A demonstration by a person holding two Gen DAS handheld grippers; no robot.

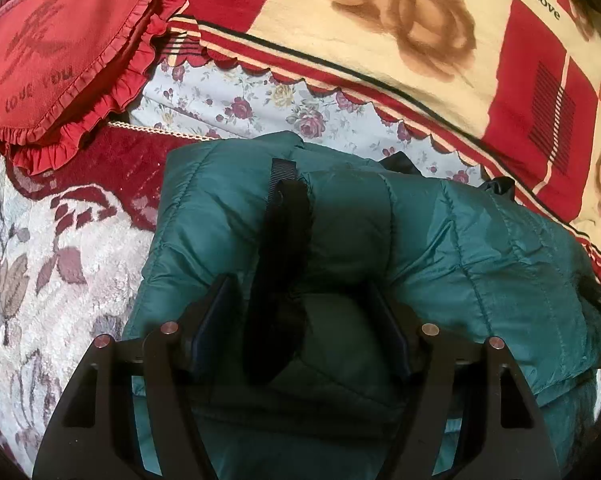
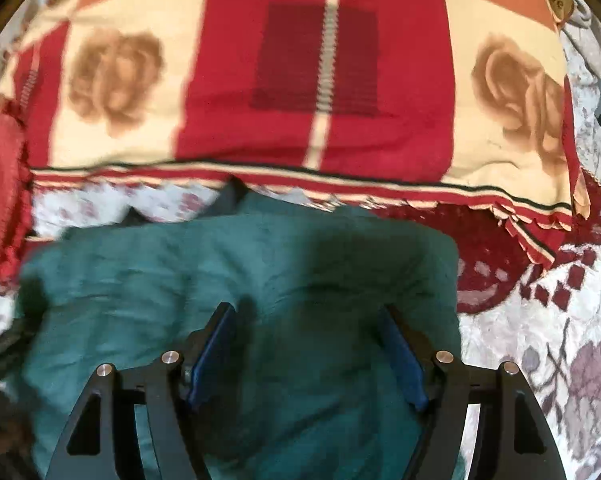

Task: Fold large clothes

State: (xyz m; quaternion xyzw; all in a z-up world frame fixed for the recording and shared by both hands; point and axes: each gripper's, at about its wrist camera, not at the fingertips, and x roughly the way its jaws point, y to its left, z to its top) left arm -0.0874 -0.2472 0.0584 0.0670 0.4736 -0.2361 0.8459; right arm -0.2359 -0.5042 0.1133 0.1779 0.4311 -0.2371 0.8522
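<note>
A teal quilted puffer jacket (image 1: 480, 248) lies bunched on the bed, with a black strap (image 1: 284, 248) running down its folded part. My left gripper (image 1: 304, 292) is wide open, its fingers either side of a padded fold and the strap, low over the fabric. The same jacket fills the lower middle of the right wrist view (image 2: 236, 264), which is blurred. My right gripper (image 2: 306, 316) is open just above the jacket, holding nothing.
A red heart-shaped ruffled cushion (image 1: 60, 52) lies at the upper left. A red and cream rose-patterned blanket (image 1: 380, 32) (image 2: 320, 80) runs along the far side. A pale floral sheet (image 1: 260, 108) and a plush flowered bedspread (image 1: 52, 272) (image 2: 560, 340) lie around the jacket.
</note>
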